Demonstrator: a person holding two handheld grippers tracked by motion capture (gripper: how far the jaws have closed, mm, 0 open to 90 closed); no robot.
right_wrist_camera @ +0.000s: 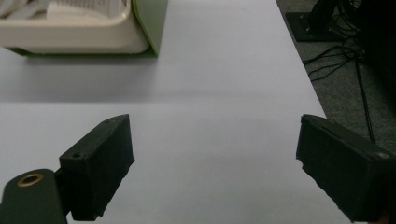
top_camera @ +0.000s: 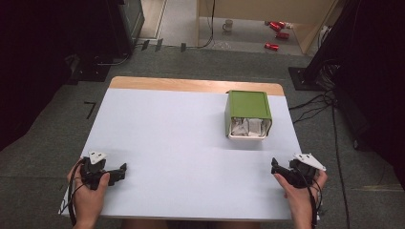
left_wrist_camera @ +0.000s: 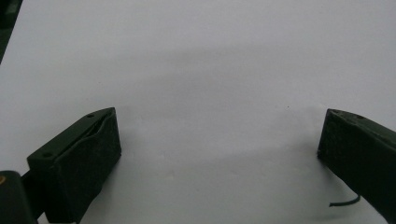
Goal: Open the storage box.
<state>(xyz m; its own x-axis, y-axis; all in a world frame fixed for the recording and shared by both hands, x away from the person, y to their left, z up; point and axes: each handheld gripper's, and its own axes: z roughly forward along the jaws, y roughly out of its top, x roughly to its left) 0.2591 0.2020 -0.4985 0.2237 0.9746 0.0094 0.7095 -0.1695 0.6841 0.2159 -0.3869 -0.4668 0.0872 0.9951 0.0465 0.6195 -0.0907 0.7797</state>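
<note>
A green box (top_camera: 247,113) lies on its side on the right half of the white table (top_camera: 181,138), its cream-rimmed mouth facing me with white crumpled paper (top_camera: 248,127) inside. In the right gripper view the box (right_wrist_camera: 93,28) sits at the top left, well beyond the jaws. My left gripper (top_camera: 120,171) rests at the table's near left corner, open, with bare table between its jaws (left_wrist_camera: 219,135). My right gripper (top_camera: 277,168) is at the near right corner, also open and holding nothing (right_wrist_camera: 215,144).
The table's wooden far edge (top_camera: 191,85) borders grey carpet. Red cans (top_camera: 276,28) and a mug (top_camera: 228,25) lie on the floor far behind. Cables (top_camera: 310,105) and dark stands flank the table on the right; its right edge (right_wrist_camera: 299,70) is close to my right gripper.
</note>
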